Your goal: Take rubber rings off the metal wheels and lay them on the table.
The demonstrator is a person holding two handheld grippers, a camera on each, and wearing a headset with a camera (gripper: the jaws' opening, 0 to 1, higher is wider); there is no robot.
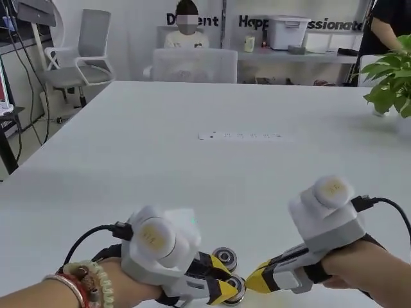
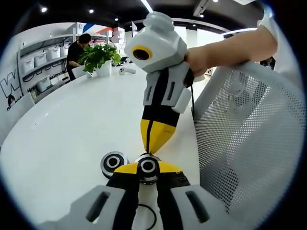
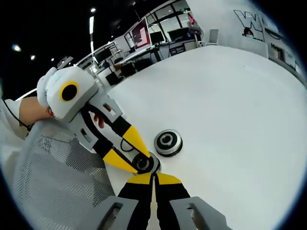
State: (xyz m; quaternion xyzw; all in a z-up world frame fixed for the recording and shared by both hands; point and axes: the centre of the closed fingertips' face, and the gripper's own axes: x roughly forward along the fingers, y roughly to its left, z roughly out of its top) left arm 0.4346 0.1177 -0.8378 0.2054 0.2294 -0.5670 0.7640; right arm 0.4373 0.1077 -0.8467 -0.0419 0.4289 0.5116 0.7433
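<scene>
The back wall (image 1: 128,38) carries dark lettering (image 1: 252,21), partly hidden, reading "Happ" and "ssionate"

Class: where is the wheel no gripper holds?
In the head view the loose wheel lies on the table, bottom centre, beyond the left gripper and its clamped wheel.

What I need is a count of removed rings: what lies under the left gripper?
A black ring lies on the table beneath the left gripper, which clamps a wheel. Its jaws hide part of the ring.
</scene>
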